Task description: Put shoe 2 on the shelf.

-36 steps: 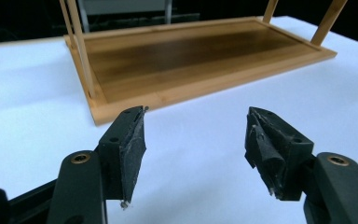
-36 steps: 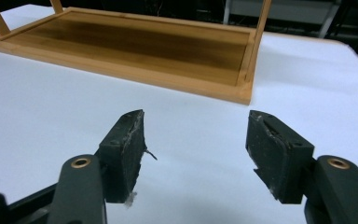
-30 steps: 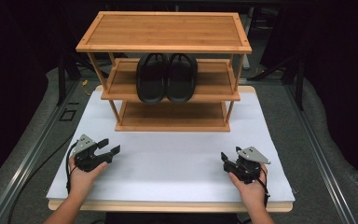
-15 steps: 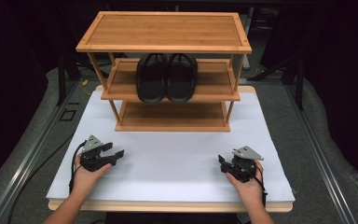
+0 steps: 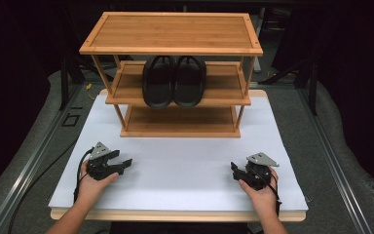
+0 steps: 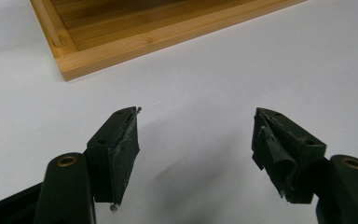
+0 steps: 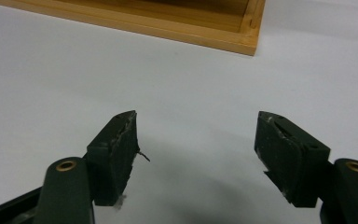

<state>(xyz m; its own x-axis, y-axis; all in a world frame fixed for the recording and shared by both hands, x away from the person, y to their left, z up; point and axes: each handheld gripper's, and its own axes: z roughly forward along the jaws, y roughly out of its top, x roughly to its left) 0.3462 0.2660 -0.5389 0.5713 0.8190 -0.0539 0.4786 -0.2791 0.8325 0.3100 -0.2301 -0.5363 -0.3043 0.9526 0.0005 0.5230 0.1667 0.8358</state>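
Nothing seems started: left gripper point(image 5: 125, 163) and right gripper point(image 5: 234, 170), low in frame, gape wide, empty; slippers point(image 5: 174, 81) sit on the rack point(image 5: 170, 48).

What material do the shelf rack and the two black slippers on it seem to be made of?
The shelf rack looks like bamboo or light wood with a smooth finish: warm orange-brown boards with fine straight grain lines. The slippers look like matte black rubber or foam, moulded and without shine; I cannot tell which.
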